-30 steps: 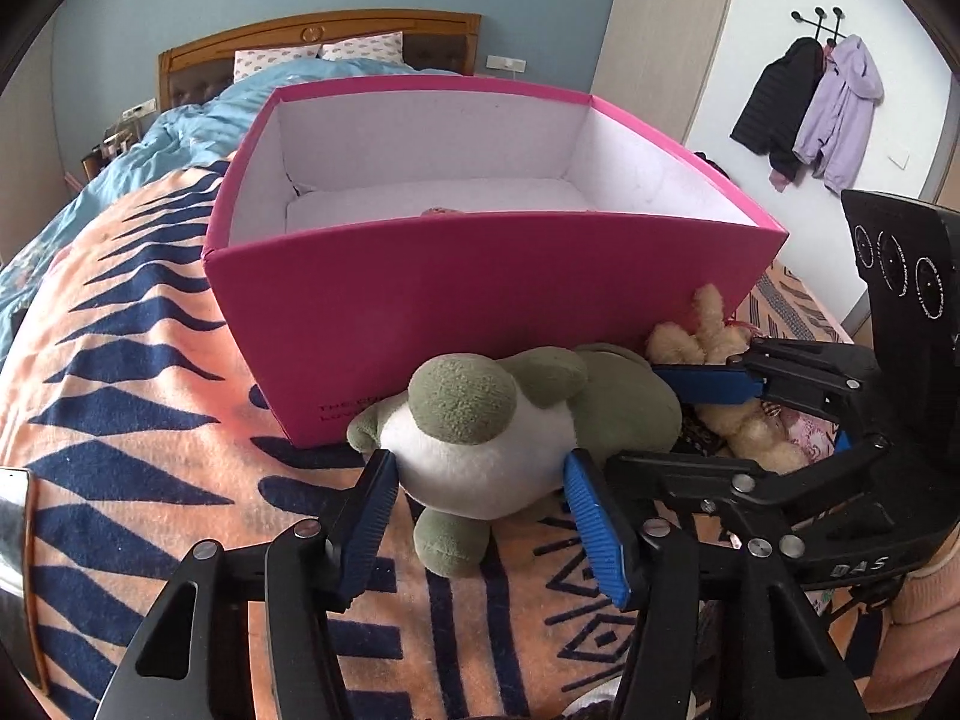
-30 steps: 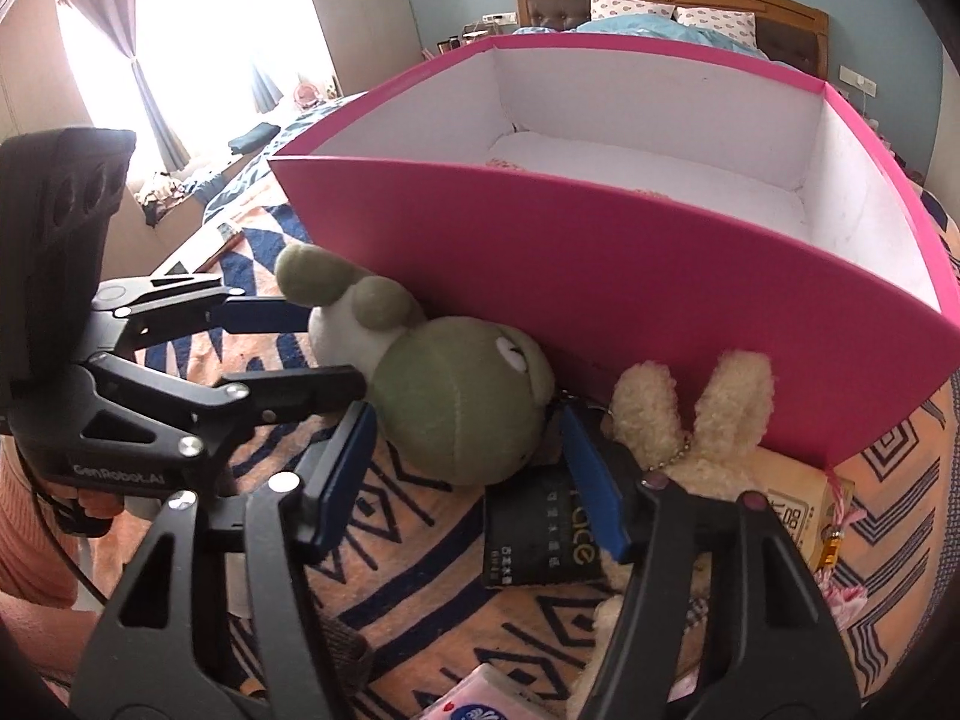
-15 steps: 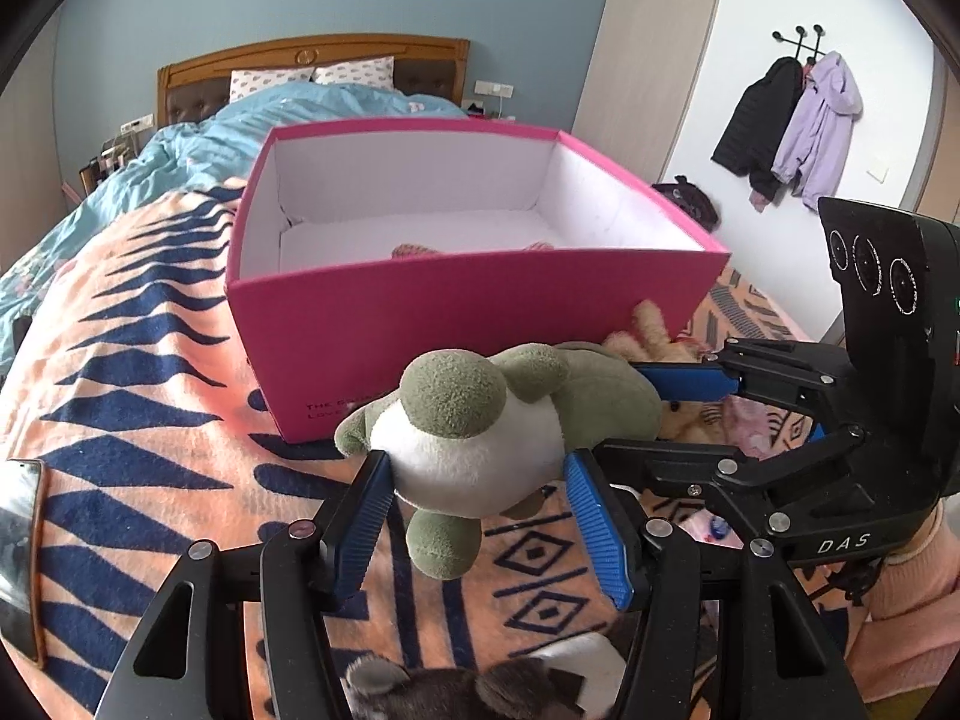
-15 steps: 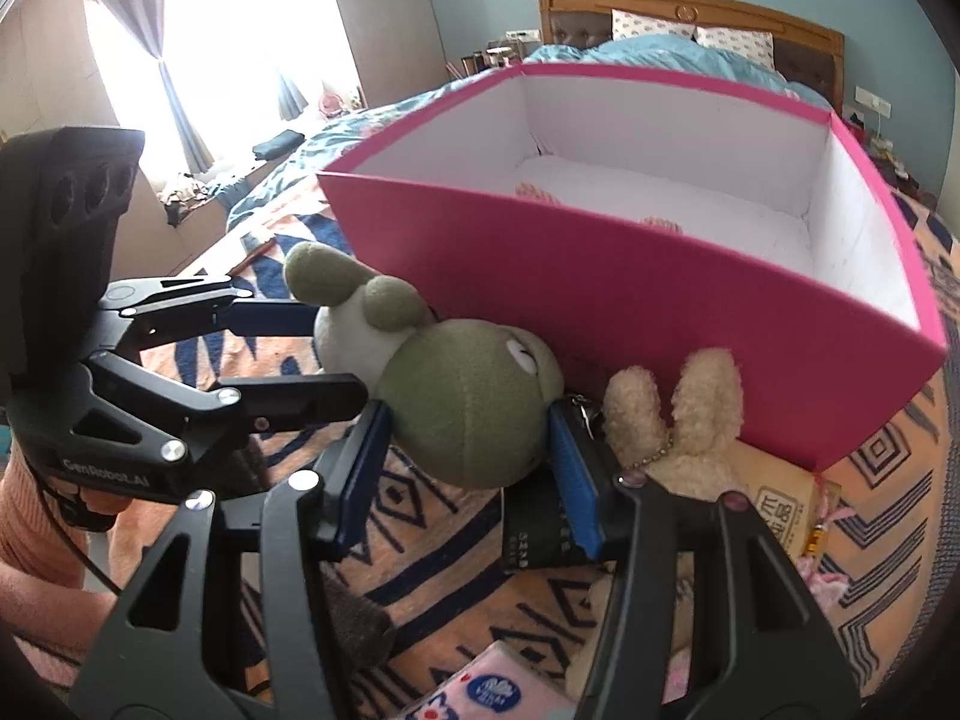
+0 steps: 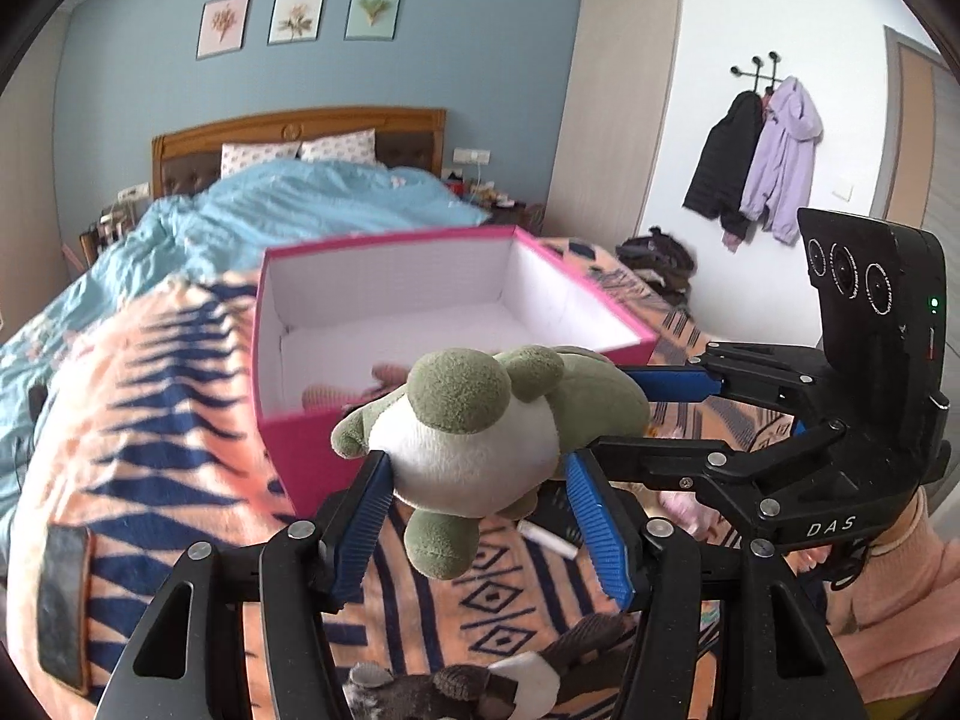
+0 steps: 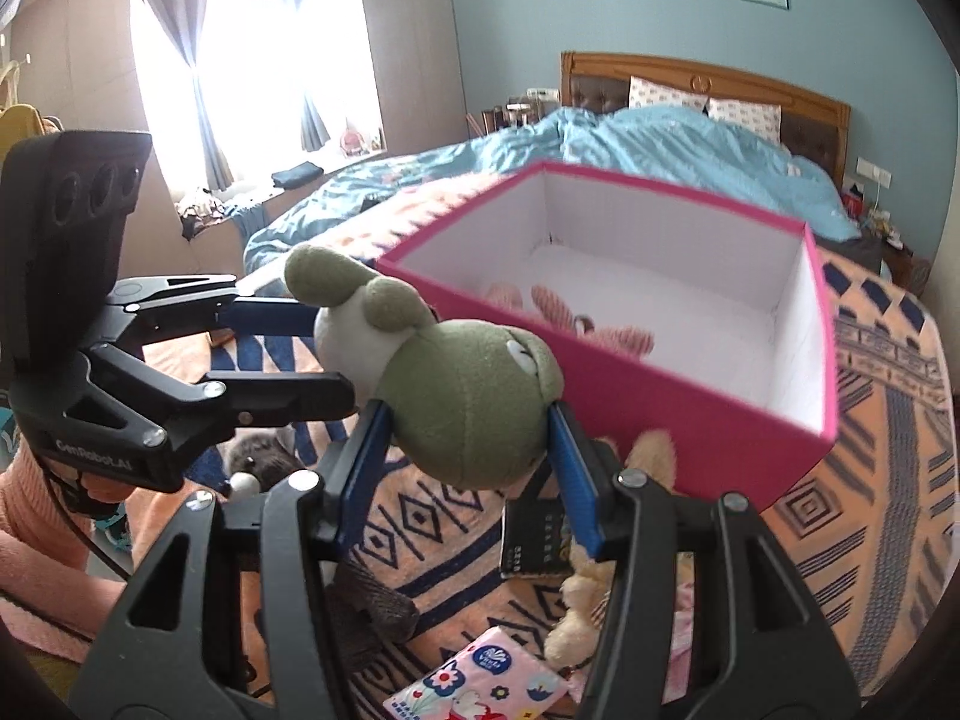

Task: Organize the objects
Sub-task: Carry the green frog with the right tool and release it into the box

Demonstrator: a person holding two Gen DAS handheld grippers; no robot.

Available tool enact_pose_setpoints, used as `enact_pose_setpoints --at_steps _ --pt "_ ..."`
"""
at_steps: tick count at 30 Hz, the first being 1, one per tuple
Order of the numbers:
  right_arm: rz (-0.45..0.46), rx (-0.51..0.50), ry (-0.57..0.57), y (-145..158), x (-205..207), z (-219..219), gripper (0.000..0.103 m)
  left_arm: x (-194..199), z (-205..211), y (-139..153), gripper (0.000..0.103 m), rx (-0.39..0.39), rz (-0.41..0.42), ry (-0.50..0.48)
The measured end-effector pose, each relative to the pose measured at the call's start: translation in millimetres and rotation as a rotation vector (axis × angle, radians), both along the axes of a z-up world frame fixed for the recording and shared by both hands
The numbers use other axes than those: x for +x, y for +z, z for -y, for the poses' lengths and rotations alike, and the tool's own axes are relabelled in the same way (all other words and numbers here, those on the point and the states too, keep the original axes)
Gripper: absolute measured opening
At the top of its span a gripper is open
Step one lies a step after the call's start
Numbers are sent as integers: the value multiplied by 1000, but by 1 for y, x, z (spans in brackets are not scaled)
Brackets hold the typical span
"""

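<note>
The left tongs (image 5: 480, 495) clamp the white belly of a green plush frog (image 5: 480, 420), though their jaws are easing apart, while the right tongs (image 6: 471, 438) clamp its green head. The frog hangs above the patterned blanket (image 5: 150, 450), just before the near wall of the open pink box (image 6: 690, 420), where a pink plush (image 6: 612, 333) lies.

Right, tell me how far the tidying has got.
Done: one pinkish plush lies in the pink box.
In hand: both tongs, left and right, hold the green frog plush in front of the box.
Left: cream bunny, dark booklet, tissue pack, grey plush.
</note>
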State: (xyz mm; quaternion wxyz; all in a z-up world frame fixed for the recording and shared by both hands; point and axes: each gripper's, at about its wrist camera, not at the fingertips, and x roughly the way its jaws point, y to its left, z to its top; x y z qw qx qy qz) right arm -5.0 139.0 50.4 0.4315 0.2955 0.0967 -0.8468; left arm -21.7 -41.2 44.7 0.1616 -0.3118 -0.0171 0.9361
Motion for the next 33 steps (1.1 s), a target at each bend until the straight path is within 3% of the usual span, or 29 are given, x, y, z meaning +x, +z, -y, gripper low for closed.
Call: enact_pose_setpoints --at_steps 10,17,25,33 --pt "-136 -57 6 58 -11 -5 56 -27 -2 51 62 -41 -122 28" --pt "-165 -61 -3 84 -55 7 56 -85 9 55 62 -24 -80 50" --pt "-46 14 -4 44 -119 29 56 -149 19 7 62 -35 73 90" --pt "114 60 -10 -6 -158 43 56 -172 26 -35 61 -42 202 119"
